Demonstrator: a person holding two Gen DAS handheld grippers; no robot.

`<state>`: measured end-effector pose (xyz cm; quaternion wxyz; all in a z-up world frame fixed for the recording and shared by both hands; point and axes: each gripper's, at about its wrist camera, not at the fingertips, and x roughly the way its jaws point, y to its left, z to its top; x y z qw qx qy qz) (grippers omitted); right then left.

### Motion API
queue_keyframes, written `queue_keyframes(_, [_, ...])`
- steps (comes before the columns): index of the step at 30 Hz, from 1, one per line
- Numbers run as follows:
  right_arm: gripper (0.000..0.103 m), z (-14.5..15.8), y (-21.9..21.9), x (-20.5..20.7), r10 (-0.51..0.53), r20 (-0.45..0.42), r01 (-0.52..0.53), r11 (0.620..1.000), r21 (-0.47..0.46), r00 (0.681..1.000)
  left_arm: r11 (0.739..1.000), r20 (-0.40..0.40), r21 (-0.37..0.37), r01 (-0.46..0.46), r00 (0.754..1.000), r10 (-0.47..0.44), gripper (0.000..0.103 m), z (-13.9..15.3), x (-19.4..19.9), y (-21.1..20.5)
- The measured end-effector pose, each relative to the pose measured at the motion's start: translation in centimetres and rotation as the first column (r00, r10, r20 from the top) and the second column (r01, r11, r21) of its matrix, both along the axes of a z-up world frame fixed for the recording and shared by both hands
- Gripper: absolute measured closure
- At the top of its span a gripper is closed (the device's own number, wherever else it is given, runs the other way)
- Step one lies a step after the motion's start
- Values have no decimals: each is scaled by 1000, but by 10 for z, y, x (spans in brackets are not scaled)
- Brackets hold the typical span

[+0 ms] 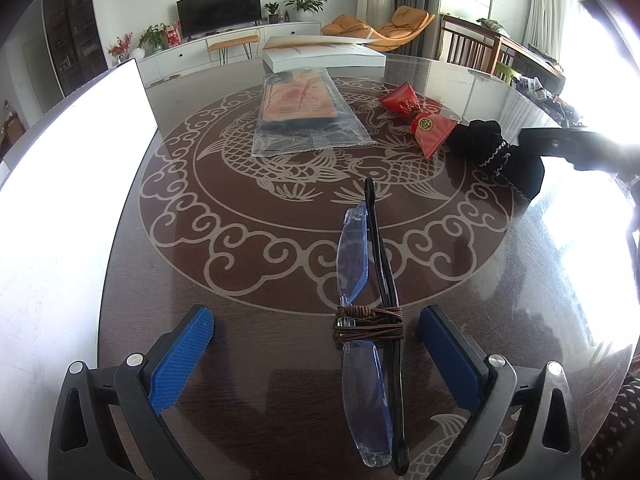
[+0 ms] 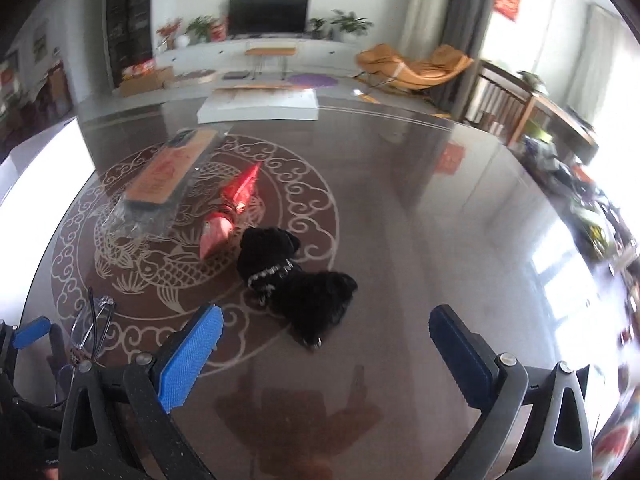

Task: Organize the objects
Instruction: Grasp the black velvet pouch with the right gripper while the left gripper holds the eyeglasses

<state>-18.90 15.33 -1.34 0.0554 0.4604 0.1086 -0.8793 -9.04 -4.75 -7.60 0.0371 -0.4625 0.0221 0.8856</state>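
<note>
Both tools gape — left tool (image 1: 316, 354) straddles glasses (image 1: 366, 320).

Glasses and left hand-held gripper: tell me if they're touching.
Apart. The left wrist view shows the glasses lying on the table between the open left hand-held gripper pads, with table visible on both sides.

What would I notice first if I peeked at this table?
Probably the folded glasses tied with a brown cord, lying between the open left gripper fingers. Farther back, a shiny red pouch touches a black cloth bundle, which sits ahead of the open right gripper. Swirly fish patterns cover the table.
</note>
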Motion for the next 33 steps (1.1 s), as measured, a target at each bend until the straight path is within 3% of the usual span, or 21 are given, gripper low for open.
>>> queue_keyframes(3, [4,-9,-11,-27,50,31,-51,998,47,998,1000,0,0,0,1000,0,0,0,0,0])
queue_keyframes(4, [12,-14,-14,-32,59,45,-61,997,46,997,1000,0,0,0,1000,0,0,0,0,0])
queue_keyframes(5, [29,-19,-16,-37,66,71,-69,997,28,995,1000,0,0,0,1000,0,0,0,0,0])
queue_keyframes(7, [52,-32,-16,-36,73,134,-70,997,-25,988,1000,0,0,0,1000,0,0,0,0,0])
queue_keyframes(11, [69,-42,-19,-8,46,154,-44,999,-13,987,1000,0,0,0,1000,0,0,0,0,0])
queue_keyframes(15, [69,-44,-24,47,-21,155,30,998,-60,988,1000,0,0,0,1000,0,0,0,0,0])
queue_keyframes(18, [69,-43,-31,89,-12,167,42,984,-173,986,1000,0,0,-1,1000,1,0,0,0,0])
queue_keyframes(21, [68,-44,-32,104,0,182,52,957,-286,983,1000,0,0,0,1000,0,0,-1,0,0])
queue_keyframes(23, [56,-42,-27,104,4,192,61,941,-333,981,1000,1,-1,0,1000,0,0,-1,0,0])
queue_keyframes(26, [39,-30,-15,99,-8,187,75,932,-354,982,999,48,-3,38,998,-37,0,1,-1,-2])
queue_keyframes(29, [36,-16,2,99,-26,162,83,931,-356,986,999,116,-7,51,992,-50,0,3,-3,-5])
queue_keyframes(33, [35,-13,8,94,21,199,45,947,-319,980,997,122,-11,79,990,-77,0,3,0,-3])
